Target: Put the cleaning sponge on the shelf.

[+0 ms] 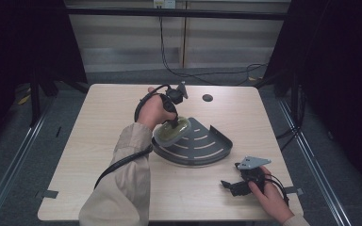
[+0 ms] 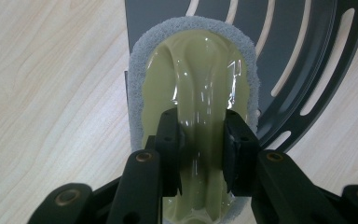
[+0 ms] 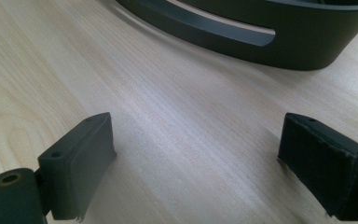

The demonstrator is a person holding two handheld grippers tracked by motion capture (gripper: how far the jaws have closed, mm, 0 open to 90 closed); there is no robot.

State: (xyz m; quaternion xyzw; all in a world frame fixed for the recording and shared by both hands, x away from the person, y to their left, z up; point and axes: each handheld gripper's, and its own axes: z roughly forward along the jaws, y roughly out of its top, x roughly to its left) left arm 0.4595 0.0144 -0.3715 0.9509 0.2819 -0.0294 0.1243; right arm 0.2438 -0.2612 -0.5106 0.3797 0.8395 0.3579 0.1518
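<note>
Here, an oval scrubbing pad (image 2: 196, 70) with a pale green plastic handle and a grey spongy rim is held over the left part of a dark grey quarter-round rack (image 1: 202, 141), whose floor is cut with curved slots. The raised ridge of the handle is clamped between the pads of the left gripper (image 2: 201, 149), which is pointed downward. The rack is placed near the middle of the wooden table (image 1: 99, 122). The right gripper (image 1: 233, 186) is rested on the table near the front right corner, well apart from the rack, with its jaws spread wide and nothing between them.
</note>
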